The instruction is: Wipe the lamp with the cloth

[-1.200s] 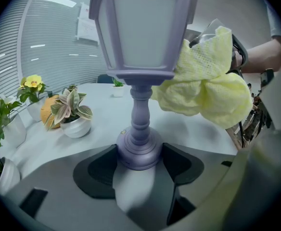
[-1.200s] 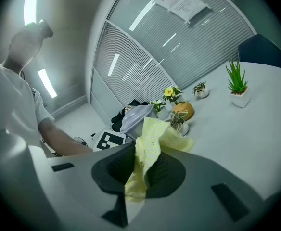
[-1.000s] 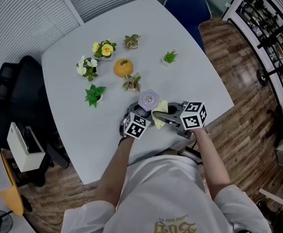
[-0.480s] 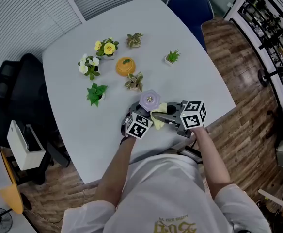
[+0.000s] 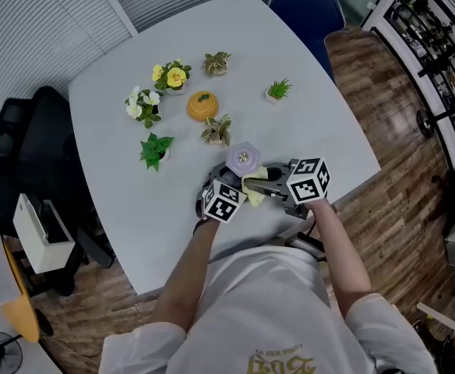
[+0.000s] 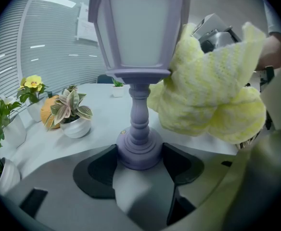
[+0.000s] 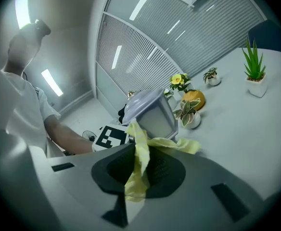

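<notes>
Left gripper (image 6: pixel 139 154): jaws closed on the round base of the lamp (image 6: pixel 138 37), one on each side, holding it upright on the table (image 5: pixel 126 170). Right gripper (image 7: pixel 140 171): jaws clamped on the yellow cloth (image 7: pixel 139 153), with a bunch of it hanging out in front. In the left gripper view the cloth is pressed against the lamp's shade at its 4 o'clock corner. In the head view the lamp stands near the table's 6 o'clock edge. The potted plants (image 5: pixel 216 131) lie apart toward 11 and 12 o'clock. Assessment: wiping is in hand, with one side of the shade under contact. The next move calls for dragging the cloth across that panel with the base held firm, then covering the remaining faces.
</notes>
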The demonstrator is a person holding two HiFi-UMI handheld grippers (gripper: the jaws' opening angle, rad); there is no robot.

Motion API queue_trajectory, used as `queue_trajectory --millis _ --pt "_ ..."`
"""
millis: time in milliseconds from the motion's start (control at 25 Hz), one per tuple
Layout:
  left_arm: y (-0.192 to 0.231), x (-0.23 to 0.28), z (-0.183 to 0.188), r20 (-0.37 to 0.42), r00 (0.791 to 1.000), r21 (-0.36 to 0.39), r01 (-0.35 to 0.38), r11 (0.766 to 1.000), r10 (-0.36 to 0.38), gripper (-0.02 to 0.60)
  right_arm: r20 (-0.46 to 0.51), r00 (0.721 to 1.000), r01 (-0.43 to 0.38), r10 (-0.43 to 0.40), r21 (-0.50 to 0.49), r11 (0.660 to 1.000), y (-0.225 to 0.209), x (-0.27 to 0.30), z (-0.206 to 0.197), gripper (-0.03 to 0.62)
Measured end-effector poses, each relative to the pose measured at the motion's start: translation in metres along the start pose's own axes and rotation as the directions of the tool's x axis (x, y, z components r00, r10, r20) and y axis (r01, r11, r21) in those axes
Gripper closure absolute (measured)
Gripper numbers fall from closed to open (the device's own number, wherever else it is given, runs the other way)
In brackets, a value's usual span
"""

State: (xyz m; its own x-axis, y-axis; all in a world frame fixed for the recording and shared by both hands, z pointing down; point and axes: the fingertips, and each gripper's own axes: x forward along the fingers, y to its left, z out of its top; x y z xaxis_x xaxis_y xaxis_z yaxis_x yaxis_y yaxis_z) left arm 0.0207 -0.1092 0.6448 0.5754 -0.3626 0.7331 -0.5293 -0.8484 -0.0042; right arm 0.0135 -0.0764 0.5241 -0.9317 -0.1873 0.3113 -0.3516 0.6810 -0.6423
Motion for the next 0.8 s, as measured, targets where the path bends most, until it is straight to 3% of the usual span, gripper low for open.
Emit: queue_trajectory --millis 120,320,800 --pt "0.0 0.0 0.0 0.001 1.0 -0.001 0.001 1.0 -0.001 0.276 0.001 1.0 -0.014 0.014 0.006 1.0 0.003 -0.002 0.001 0.543" --pt "0.0 0.0 0.0 -0.003 1.0 -0.001 0.001 1.0 -0.001 0.276 0.064 0.991 -0.12 0.117 0.031 0.992 0.021 0.0 0.012 0.543" --pt "-0.001 0.0 0.0 0.0 1.0 0.001 0.001 1.0 -0.001 0.276 -0.034 0.999 -0.022 0.022 0.002 1.0 -0.001 0.0 -0.007 0.543"
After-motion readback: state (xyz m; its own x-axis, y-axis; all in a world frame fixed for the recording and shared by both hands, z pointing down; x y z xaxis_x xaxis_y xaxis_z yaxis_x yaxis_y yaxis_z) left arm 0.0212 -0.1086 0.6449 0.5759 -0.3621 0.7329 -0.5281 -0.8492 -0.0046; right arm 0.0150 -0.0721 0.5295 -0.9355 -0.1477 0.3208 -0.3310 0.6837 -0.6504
